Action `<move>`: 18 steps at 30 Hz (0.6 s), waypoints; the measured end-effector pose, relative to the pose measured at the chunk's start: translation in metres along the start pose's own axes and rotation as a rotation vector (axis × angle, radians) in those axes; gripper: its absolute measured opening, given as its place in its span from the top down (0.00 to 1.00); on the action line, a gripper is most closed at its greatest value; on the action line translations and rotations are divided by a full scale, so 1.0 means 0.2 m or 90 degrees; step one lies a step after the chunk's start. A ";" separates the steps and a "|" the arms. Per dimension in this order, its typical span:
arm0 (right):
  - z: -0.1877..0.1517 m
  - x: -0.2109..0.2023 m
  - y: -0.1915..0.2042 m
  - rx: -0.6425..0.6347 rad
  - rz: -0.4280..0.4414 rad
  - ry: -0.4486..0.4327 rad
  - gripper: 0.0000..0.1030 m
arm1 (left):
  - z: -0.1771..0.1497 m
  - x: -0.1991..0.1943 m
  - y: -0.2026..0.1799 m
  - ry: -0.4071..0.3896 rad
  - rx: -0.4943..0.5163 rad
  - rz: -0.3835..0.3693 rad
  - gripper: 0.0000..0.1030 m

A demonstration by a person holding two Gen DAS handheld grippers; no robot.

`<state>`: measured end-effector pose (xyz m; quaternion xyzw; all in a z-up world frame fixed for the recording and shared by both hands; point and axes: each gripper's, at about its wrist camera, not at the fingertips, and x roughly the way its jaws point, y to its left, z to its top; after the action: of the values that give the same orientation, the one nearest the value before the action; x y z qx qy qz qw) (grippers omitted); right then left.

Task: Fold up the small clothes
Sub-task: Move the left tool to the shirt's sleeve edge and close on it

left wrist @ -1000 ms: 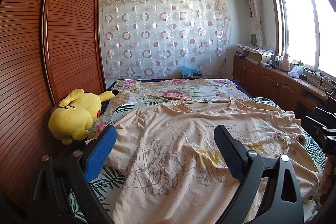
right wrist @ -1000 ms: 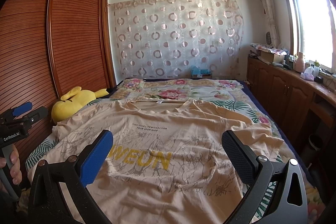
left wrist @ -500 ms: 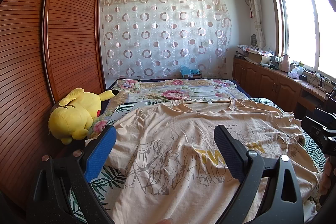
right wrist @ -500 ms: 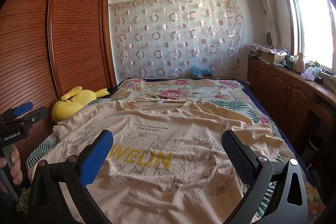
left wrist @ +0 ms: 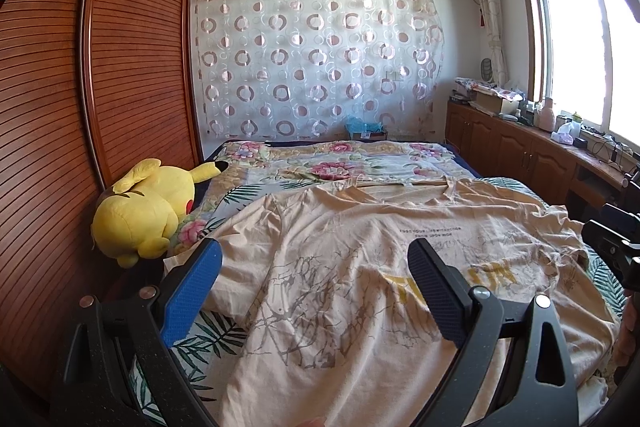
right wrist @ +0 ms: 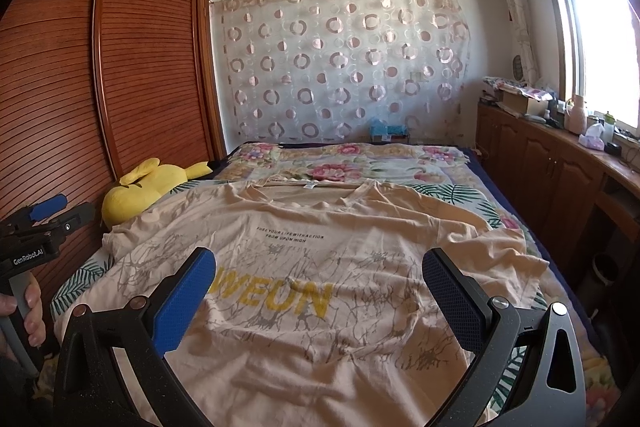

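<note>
Beige cotton, the T-shirt (right wrist: 320,267) lies spread face up across the floral bed (right wrist: 400,167), collar toward 12 o'clock, its yellow lettering between our fingers. We hold the left hand-held gripper (left wrist: 314,279) spread wide above the shirt's left half, gripping nothing; the right hand-held gripper (right wrist: 320,287) is equally wide and empty over the print. A yellow plush toy (left wrist: 144,211) rests at 10 o'clock by the wardrobe (left wrist: 60,107). Against the frames a second ago, we find nothing shifted: shirt and both tools sit as before
</note>
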<state>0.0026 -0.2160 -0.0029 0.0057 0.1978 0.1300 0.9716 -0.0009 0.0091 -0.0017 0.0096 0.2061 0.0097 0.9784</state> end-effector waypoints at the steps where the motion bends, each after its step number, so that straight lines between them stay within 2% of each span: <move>1: 0.00 0.01 0.00 -0.003 0.005 0.005 0.00 | -0.01 0.02 0.02 0.004 -0.001 0.005 0.08; 10: -0.03 0.16 0.03 -0.042 0.044 0.069 0.00 | -0.06 0.14 0.16 0.042 0.005 0.037 0.08; 18: 0.00 0.26 0.05 -0.066 0.070 0.108 0.00 | -0.10 0.24 0.31 0.076 0.012 0.048 0.08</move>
<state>0.0462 -0.1939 -0.0215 -0.0446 0.2716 0.1933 0.9417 0.0338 0.0716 -0.0373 0.0255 0.2636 0.0450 0.9632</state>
